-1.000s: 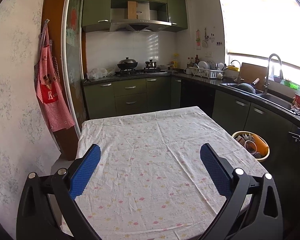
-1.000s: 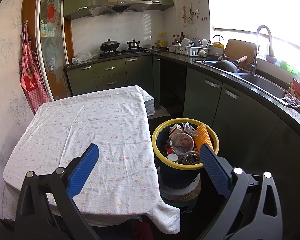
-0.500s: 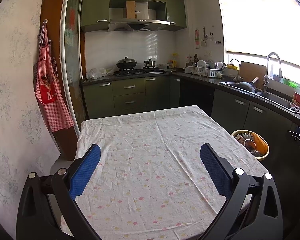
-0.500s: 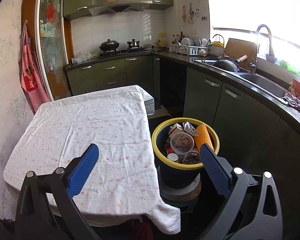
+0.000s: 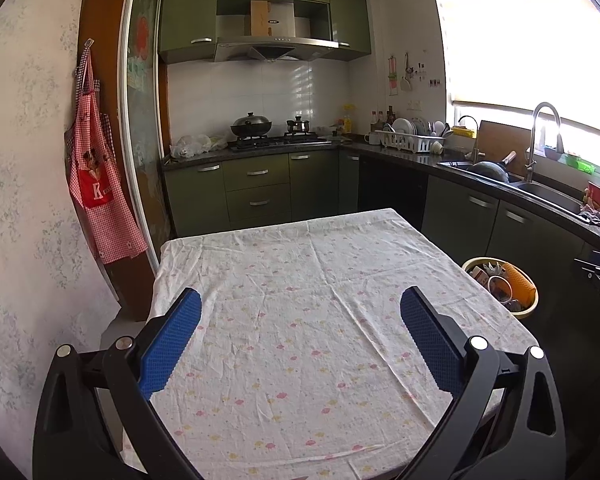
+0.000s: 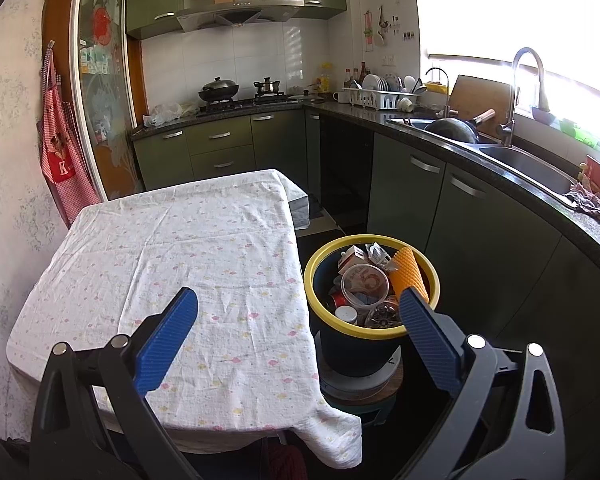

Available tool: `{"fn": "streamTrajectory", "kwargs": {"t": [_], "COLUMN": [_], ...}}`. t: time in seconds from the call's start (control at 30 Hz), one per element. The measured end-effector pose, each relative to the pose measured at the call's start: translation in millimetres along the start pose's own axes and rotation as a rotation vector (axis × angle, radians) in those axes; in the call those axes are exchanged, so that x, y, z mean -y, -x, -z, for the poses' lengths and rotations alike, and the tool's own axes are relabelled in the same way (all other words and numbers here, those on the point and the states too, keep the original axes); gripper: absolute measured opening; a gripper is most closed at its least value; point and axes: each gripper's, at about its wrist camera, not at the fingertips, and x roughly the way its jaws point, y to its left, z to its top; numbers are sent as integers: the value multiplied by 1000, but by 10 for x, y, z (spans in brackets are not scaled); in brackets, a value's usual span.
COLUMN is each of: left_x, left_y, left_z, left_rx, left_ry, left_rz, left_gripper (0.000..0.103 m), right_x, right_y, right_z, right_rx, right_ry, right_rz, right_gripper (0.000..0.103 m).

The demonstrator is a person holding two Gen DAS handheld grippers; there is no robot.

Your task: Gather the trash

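Two claws, left (image 5: 300, 300) and right (image 6: 298, 298), both spread wide, gripping nothing; one yellow-rimmed dark round trash bin (image 6: 431, 280), full, beside one cloth-covered desk (image 6: 172, 248).

My desk (image 5: 300, 320) stands in the middle, with the bin (image 6: 370, 322) on the floor just beside its right edge. Trash (image 6: 366, 280) lies in the bin. Behind the desk runs the stove (image 5: 276, 142), the sink (image 6: 528, 160) lies to the right, and an apron (image 5: 100, 184) hangs on the left.

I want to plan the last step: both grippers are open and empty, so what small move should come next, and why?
Probably just draw back: the tablecloth shows no trash, the bin already holds it, and the left gripper and right gripper are open and empty.
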Motion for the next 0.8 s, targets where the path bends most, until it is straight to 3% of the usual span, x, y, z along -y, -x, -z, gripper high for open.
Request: {"fn": "streamTrajectory", "kwargs": {"t": [0.8], "left_x": [-2], "left_y": [-30], "left_z": [20], "left_rx": [-14], "left_ry": [-9], "left_rz": [6], "left_gripper": [98], "right_x": [-11], "right_y": [-8], "right_z": [1], "right_rx": [-4], "right_ry": [-1], "right_rz": [1], "right_gripper": [96]}}
